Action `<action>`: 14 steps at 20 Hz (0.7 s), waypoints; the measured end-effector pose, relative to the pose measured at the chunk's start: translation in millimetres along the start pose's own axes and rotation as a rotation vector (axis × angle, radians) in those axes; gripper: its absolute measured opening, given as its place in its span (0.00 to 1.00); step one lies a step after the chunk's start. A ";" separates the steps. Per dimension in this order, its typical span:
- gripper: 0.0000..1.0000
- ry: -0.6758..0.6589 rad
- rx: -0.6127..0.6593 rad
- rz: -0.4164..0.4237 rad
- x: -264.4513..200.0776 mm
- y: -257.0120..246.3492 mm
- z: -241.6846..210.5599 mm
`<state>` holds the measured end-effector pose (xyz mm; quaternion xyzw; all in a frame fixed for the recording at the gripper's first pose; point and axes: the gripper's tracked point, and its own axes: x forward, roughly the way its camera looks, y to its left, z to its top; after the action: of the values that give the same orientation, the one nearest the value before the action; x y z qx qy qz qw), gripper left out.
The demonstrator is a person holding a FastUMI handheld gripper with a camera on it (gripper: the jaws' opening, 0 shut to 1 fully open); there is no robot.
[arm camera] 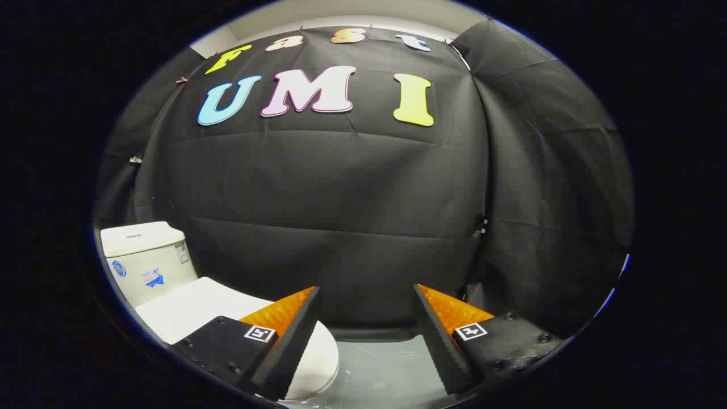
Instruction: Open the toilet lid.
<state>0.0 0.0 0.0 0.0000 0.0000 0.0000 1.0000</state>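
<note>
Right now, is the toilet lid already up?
No, the lid lies flat on the bowl, with the open tool untouching.

The toilet lid [193, 309] is plain white, and so is the tank [145, 258], which carries small blue and green stickers. The booth wall [341, 199] is black creased cloth. The floor [386, 363] is pale grey with a dull sheen.

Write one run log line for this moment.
stage: approach | gripper: open, holds nothing | toilet lid: closed, under one finger | tank: behind lid
</note>
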 end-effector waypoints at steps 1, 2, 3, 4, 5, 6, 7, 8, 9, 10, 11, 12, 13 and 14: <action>0.98 0.002 0.001 0.004 0.7 0.4 -0.4; 0.98 0.003 0.000 0.005 1.0 0.9 -1.1; 0.98 0.003 -0.001 0.007 0.6 1.0 -1.4; 0.98 0.004 -0.003 0.007 0.6 1.4 -1.6; 0.98 0.002 -0.003 0.006 1.0 0.7 -1.4; 0.99 0.003 -0.002 0.006 0.7 0.7 -0.7; 0.98 0.002 -0.001 0.006 0.9 0.6 -0.5; 0.98 0.003 0.000 0.006 0.8 0.8 -1.3; 0.98 0.003 0.001 0.007 0.6 1.0 -1.6; 0.98 0.003 -0.001 0.006 0.7 0.9 -1.6; 0.98 0.003 -0.002 0.008 0.7 1.6 -0.8; 0.98 0.003 -0.004 0.007 1.0 0.9 -0.8; 0.98 0.004 -0.005 0.008 1.1 1.2 -1.7; 0.98 0.005 -0.004 0.010 0.8 1.2 -2.1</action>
<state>0.8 1.2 -2.1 -0.0020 0.0023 0.0048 1.0000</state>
